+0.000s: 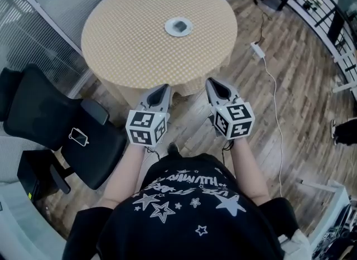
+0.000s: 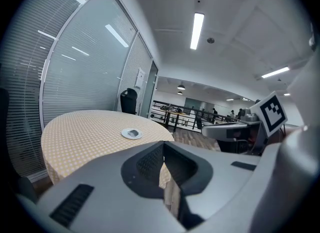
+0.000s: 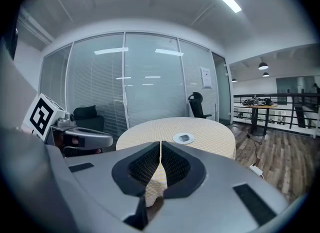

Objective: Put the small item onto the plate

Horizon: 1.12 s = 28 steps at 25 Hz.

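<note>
- Round table (image 1: 122, 47), covered by a yellow checked cloth (image 1: 212, 41) that hangs over its edge.
- White plate (image 1: 168, 28) on the cloth, near the middle.

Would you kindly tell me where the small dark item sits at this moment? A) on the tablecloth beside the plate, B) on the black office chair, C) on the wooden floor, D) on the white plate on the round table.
D: the small dark item lies inside the rim of the white plate, which rests on the round table.
</note>
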Available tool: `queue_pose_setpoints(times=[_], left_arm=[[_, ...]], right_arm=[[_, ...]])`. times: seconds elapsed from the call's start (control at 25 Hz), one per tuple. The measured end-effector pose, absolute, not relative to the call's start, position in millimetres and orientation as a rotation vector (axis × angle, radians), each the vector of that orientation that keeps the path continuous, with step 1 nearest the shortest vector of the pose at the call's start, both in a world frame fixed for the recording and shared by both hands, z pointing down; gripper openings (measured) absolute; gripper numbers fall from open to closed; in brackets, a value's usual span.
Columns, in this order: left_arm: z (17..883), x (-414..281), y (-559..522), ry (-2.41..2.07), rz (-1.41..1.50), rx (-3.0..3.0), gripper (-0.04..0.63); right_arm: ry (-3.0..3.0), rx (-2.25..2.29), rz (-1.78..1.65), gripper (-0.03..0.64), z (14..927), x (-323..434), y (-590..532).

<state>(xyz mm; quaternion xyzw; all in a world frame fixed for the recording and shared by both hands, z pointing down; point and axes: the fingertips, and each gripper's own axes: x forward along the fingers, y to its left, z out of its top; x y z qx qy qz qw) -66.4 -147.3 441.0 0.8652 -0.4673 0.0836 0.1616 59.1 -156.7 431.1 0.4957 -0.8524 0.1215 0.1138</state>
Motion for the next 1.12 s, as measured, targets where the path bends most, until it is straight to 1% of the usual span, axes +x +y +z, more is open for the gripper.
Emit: queue_pose_setpoints(times=[0.28, 0.6, 1.12], left_arm=[[433.1, -30.0, -110.4, -1.358, 0.246, 2.461, 0.005], [429.5, 6.0, -48.1, -1.372, 0.266, 2.464, 0.005], [416.8, 20.2, 32.3, -1.466, 0.223, 2.447, 0.005]], right_arm=[[-2.52, 1.423, 0.341, 0.028, 423.0, 86.2, -112.6], [-2.532, 1.338, 0.368, 0.028, 435.0, 117.4, -48.7], [-2.579, 1.251, 0.329, 0.028, 432.0, 129.0, 25.8]])
